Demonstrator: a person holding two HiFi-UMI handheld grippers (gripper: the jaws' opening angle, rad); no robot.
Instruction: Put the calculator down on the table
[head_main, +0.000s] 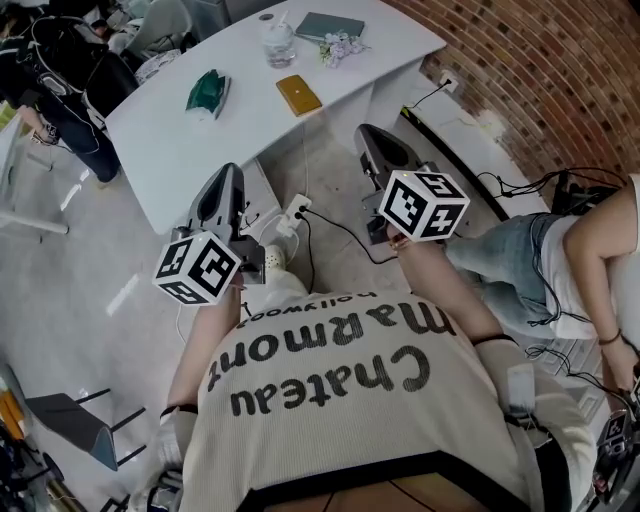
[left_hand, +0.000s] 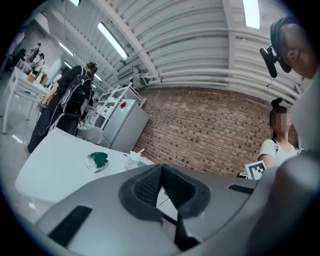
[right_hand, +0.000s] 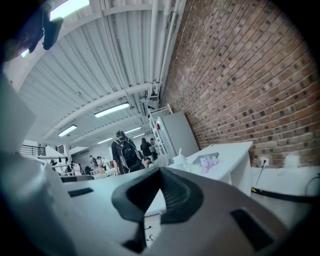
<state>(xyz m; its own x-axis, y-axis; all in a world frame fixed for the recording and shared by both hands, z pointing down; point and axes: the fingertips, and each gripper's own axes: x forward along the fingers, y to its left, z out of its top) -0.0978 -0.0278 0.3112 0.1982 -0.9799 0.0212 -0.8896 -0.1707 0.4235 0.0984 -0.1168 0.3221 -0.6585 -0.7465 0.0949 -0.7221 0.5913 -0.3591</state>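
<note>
A white table (head_main: 160, 150) stands ahead of me across a stretch of floor. On it lies a flat yellow rectangular thing (head_main: 298, 94), which may be the calculator; I cannot tell for sure. My left gripper (head_main: 224, 187) is held level in front of my chest, well short of the table, and its jaws are shut with nothing between them (left_hand: 162, 169). My right gripper (head_main: 376, 150) is beside it, also level and shut on nothing (right_hand: 159, 173). Neither gripper holds or touches any object.
The table also carries a green bundle (head_main: 207, 91), a clear cup (head_main: 279, 44), a grey book (head_main: 330, 26) and purple flowers (head_main: 342, 46). A power strip with cables (head_main: 295, 212) lies on the floor. A seated person (head_main: 585, 265) is at the right, a brick wall (head_main: 540, 70) behind.
</note>
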